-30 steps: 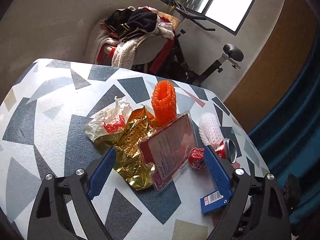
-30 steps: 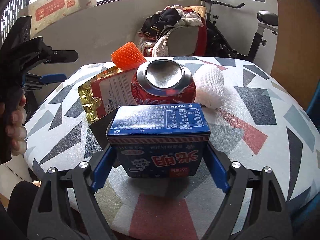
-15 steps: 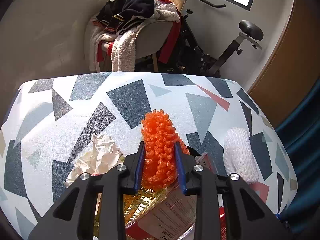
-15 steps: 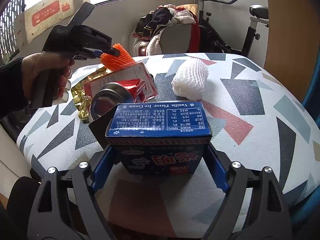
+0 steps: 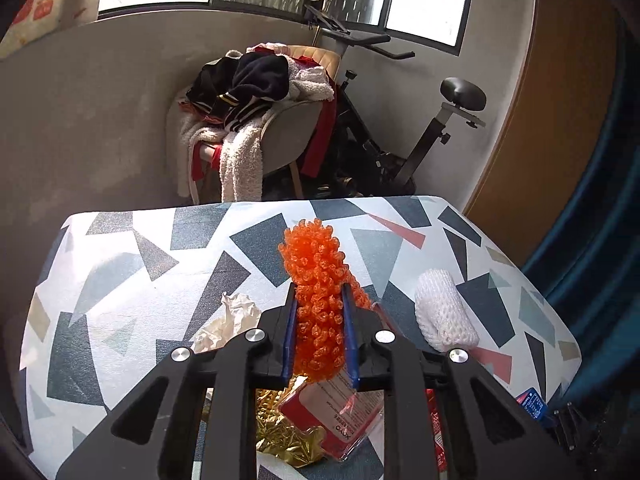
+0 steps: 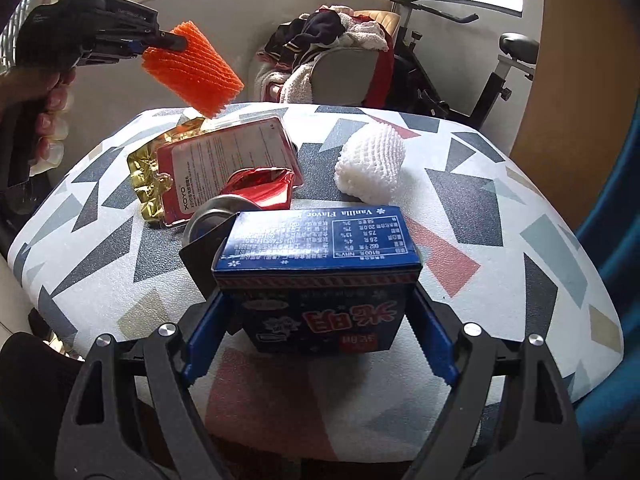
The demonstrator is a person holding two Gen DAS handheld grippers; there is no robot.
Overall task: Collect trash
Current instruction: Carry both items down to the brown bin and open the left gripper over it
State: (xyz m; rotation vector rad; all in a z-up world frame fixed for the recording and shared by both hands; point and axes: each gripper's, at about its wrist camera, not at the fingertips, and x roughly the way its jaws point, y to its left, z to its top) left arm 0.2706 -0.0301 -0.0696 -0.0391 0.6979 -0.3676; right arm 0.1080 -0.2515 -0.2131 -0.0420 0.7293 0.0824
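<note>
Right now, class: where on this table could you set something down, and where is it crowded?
Bare cloth lies right of the white net out to the table edge, and along the far-left corner. The middle is crowded: gold wrapper, red packet, crushed can.

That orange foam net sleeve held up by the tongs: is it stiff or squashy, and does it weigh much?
Probably squashy: the left tongs have just closed, pinching the orange foam net sleeve narrow between their pads. Likely very light, since it juts sideways above the patterned table without drooping. Its bumpy mesh should grip well rather than slip.
</note>
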